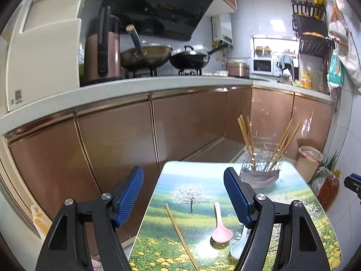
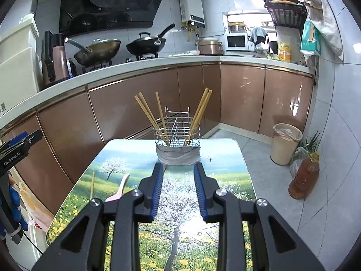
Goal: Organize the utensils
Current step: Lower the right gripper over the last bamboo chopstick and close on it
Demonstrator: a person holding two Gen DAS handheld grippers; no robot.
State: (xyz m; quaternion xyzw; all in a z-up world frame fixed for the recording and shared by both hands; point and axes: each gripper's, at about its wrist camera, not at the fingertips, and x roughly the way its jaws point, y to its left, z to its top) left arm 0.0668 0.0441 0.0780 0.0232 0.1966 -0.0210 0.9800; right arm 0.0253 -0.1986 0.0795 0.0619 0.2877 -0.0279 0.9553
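A wire basket [image 2: 177, 133] stands at the far end of the table [image 2: 227, 155], its lower part wrapped in a grey band. Five chopsticks [image 2: 147, 115] lean inside it — three tipped toward the basket's left rim, two toward its right rim. The middle of the basket holds only its own wire dividers, as far as I can see.

Nearer than the basket, on the painted table top, lie the loose pieces: one chopstick [image 1: 180, 233], one pink spoon [image 1: 220, 225] with its bowl toward the near edge, and just right of it one white spoon [image 1: 239, 244], partly hidden behind a finger. The pink spoon and the lone chopstick lie apart, not touching.

The left gripper [image 1: 183, 197] hangs above these loose pieces with its fingers spread wide, nothing between them. The right gripper [image 2: 178, 192] points straight at the basket, fingers parted to a middling gap and empty.

On the floor right of the basket stand one bin [image 2: 285, 143] and one bottle of amber liquid [image 2: 304, 176].
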